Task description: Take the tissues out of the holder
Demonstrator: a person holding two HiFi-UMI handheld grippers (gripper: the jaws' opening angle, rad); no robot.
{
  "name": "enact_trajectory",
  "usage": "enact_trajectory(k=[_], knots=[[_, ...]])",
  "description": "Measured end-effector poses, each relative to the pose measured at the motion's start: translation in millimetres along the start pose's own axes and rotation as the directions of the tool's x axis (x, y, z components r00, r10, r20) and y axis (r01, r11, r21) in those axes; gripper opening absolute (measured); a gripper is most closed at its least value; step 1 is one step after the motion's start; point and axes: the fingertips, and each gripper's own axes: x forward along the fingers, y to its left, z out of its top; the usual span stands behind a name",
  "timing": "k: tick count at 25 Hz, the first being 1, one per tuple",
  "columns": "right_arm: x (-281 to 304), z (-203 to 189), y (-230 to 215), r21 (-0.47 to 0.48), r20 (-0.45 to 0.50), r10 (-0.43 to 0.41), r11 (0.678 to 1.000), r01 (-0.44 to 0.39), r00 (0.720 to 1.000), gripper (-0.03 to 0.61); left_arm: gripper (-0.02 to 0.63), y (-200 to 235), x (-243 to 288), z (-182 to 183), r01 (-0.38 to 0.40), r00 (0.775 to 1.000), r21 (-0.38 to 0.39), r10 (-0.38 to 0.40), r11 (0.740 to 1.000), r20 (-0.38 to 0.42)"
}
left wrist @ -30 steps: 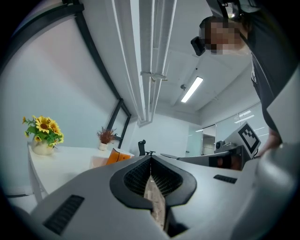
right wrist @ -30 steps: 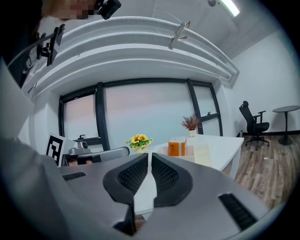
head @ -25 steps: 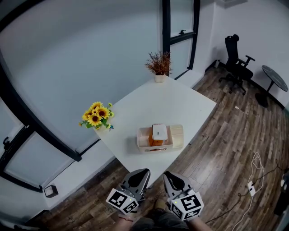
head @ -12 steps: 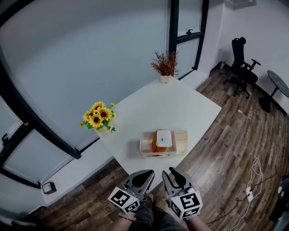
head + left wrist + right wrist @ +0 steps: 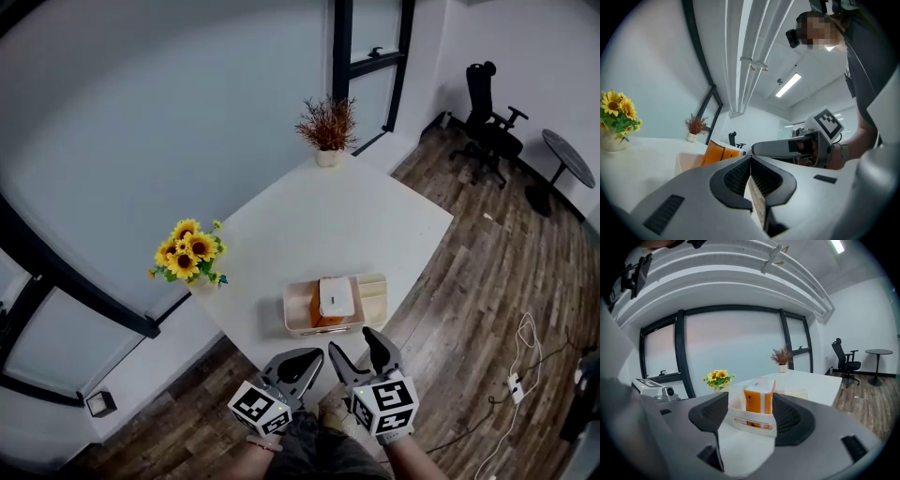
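An orange and white tissue pack point(image 5: 335, 298) point(image 5: 759, 402) point(image 5: 721, 153) stands upright in a cream holder point(image 5: 298, 321) point(image 5: 754, 421) near the front edge of the white table point(image 5: 347, 216). Both grippers hang below the table's near edge, apart from the holder. My left gripper point(image 5: 302, 360) point(image 5: 751, 183) is shut with nothing between its jaws. My right gripper point(image 5: 359, 350) point(image 5: 751, 417) is opening, its jaws wide apart and empty, with the holder seen beyond them.
A sunflower pot point(image 5: 186, 261) stands at the table's left corner and a dried plant pot point(image 5: 326, 131) at the far corner. A black office chair point(image 5: 487, 122) and a small round table point(image 5: 565, 161) stand on the wooden floor at the right. A white cable point(image 5: 521, 370) lies on the floor.
My right gripper's jaws have spread apart from shut. Both grippers have come slightly closer to the table edge, and the view has shifted a little.
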Motion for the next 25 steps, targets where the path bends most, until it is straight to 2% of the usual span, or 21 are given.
enact_trajectory(k=[8, 13, 25], knots=[[41, -7, -14, 0.025, -0.045, -0.034, 0.999, 0.035, 0.998, 0.339, 0.009, 19, 11, -21, 0.034, 0.998, -0.017, -0.035, 0.999, -0.055], [60, -8, -14, 0.031, -0.055, -0.042, 0.999, 0.043, 0.998, 0.368, 0.009, 30, 12, -31, 0.018, 0.998, -0.039, -0.020, 0.999, -0.059], [96, -16, -22, 0.055, -0.100, -0.085, 0.994, 0.091, 0.991, 0.373, 0.009, 39, 20, -43, 0.037, 0.997, -0.031, -0.039, 0.999, -0.062]])
